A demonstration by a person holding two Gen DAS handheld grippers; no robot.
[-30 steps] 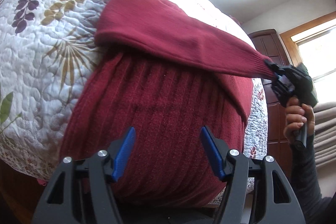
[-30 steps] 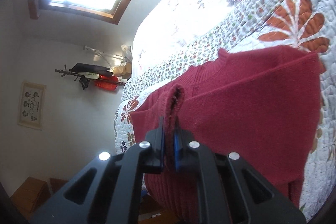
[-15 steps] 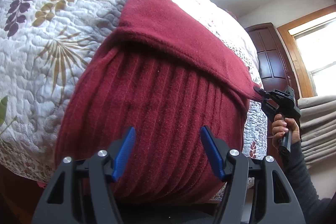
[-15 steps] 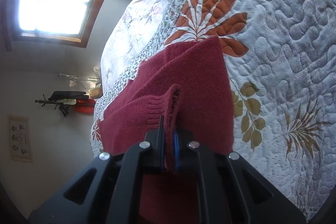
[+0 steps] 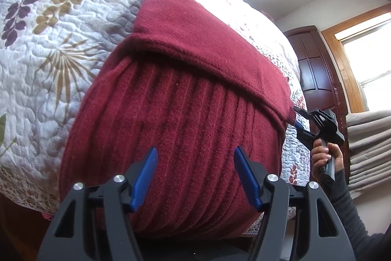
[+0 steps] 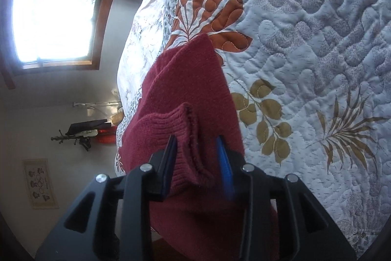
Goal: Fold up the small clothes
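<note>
sweater (image 5: 171,119) on quilt (image 5: 48,40) — both jaws apart

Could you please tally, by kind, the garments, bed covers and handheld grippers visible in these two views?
Dark red ribbed knit sweater: 1
White quilted leaf-print bedspread: 1
Black two-finger grippers with blue pads: 2, left gripper and right gripper
Total: 4

Left gripper (image 5: 195,165): blue fingers (image 5: 146,175) spread wide, nothing between them. Right gripper (image 6: 196,158): fingers (image 6: 223,163) parted, slack cuff between them. Hand (image 5: 326,157) grips right gripper's handle, dark sleeve (image 5: 352,209) on forearm.
</note>
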